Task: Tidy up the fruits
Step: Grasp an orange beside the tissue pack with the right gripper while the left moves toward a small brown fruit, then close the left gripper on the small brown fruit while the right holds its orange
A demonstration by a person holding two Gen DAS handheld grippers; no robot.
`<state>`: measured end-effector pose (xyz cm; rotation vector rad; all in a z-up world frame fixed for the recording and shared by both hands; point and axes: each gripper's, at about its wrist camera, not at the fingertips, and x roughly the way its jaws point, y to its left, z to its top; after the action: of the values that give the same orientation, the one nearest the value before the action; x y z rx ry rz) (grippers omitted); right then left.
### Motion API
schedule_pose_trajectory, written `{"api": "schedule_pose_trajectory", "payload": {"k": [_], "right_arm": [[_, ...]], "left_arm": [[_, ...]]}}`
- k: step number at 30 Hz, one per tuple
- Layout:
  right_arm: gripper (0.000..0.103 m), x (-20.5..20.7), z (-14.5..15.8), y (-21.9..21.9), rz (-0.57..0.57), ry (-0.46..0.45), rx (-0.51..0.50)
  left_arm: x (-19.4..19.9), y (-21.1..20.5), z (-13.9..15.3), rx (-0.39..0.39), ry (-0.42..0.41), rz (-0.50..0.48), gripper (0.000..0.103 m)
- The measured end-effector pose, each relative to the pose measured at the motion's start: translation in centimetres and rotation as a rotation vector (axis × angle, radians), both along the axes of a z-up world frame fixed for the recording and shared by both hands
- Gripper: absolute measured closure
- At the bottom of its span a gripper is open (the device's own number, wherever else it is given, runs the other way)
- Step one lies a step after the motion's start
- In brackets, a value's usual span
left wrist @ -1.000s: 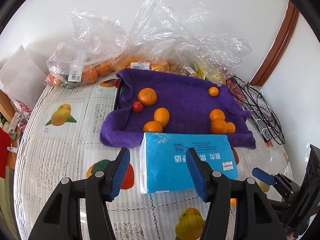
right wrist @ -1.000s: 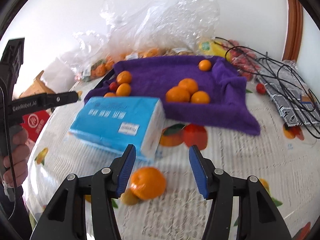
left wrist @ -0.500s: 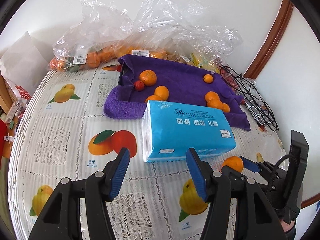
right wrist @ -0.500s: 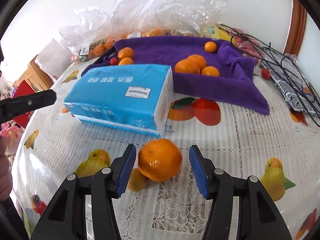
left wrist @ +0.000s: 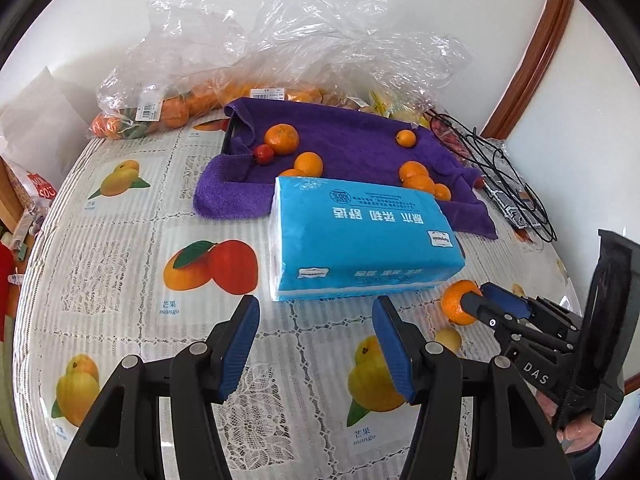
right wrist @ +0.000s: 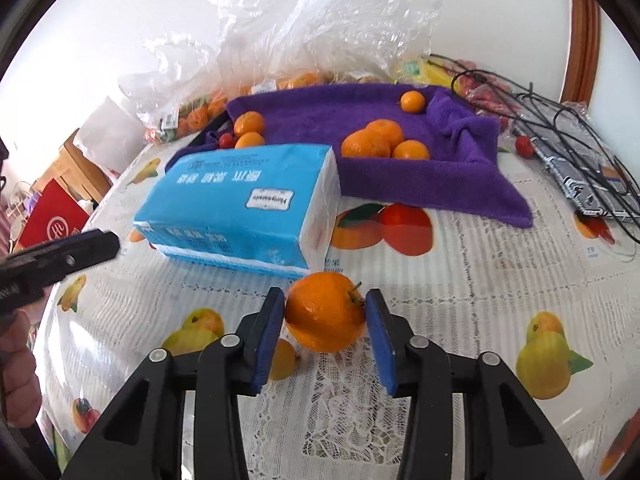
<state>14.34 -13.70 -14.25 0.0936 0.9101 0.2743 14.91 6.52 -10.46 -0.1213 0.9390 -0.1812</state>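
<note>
An orange [right wrist: 324, 316] rests on the fruit-print tablecloth, just in front of a blue tissue pack [right wrist: 248, 208]. My right gripper [right wrist: 325, 320] is shut on it, a blue pad pressing each side; the left wrist view shows the same orange [left wrist: 454, 306] and right gripper [left wrist: 470, 306]. Behind the pack lies a purple towel [left wrist: 360, 140] holding several oranges [left wrist: 282, 139] and a small red fruit [left wrist: 264, 153]. My left gripper [left wrist: 316, 344] is open over the cloth, short of the tissue pack [left wrist: 360, 232], with nothing between its fingers.
Clear plastic bags [left wrist: 280, 52] with more oranges lie against the back wall. A black wire basket [right wrist: 572, 128] lies flat at the right, with a small red fruit [right wrist: 524, 146] beside it. A person's hand [right wrist: 16, 360] holds the left gripper at the table's left edge.
My right gripper closed in on the orange and shut on it. My left gripper drew back from the tissue pack and the towel, which look farther off now.
</note>
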Motion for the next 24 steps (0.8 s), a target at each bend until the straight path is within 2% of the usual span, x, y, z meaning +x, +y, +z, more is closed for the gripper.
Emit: {"api": "schedule_pose_trajectory", "payload": {"k": [2,5,8,14,20,24], "right_arm": [[0.076,-0.2,0.2,-0.6,0.006,-0.005,0.026],[0.076,-0.1,0.1,-0.8,0.022,-0.008,0.04],[0.067,0.2,-0.1,-0.7,0.033,-0.007,0.034],[0.057,1.2,-1.1,0.0,0.078,0.016,0.058],[0.058,2.2,-2.4,0.7,0.094,0.063,0.058],[0.059,1.6,-1.8,0.5,0.082,0.029,0.03]], "left_arm": [[-0.1,-0.9,-0.2,0.005,0.003,-0.015,0.046],[-0.1,-2.0,-0.7,0.006,0.013,-0.03,0.046],[-0.2,-2.6,-0.9,0.018,0.022,-0.033,0.046],[-0.2,-1.9,-1.1,0.03,0.034,-0.003,0.046],[0.1,-1.0,-1.3,0.029,0.038,0.022,0.046],[0.2,-1.0,-1.8,0.03,0.049,0.02,0.046]]}}
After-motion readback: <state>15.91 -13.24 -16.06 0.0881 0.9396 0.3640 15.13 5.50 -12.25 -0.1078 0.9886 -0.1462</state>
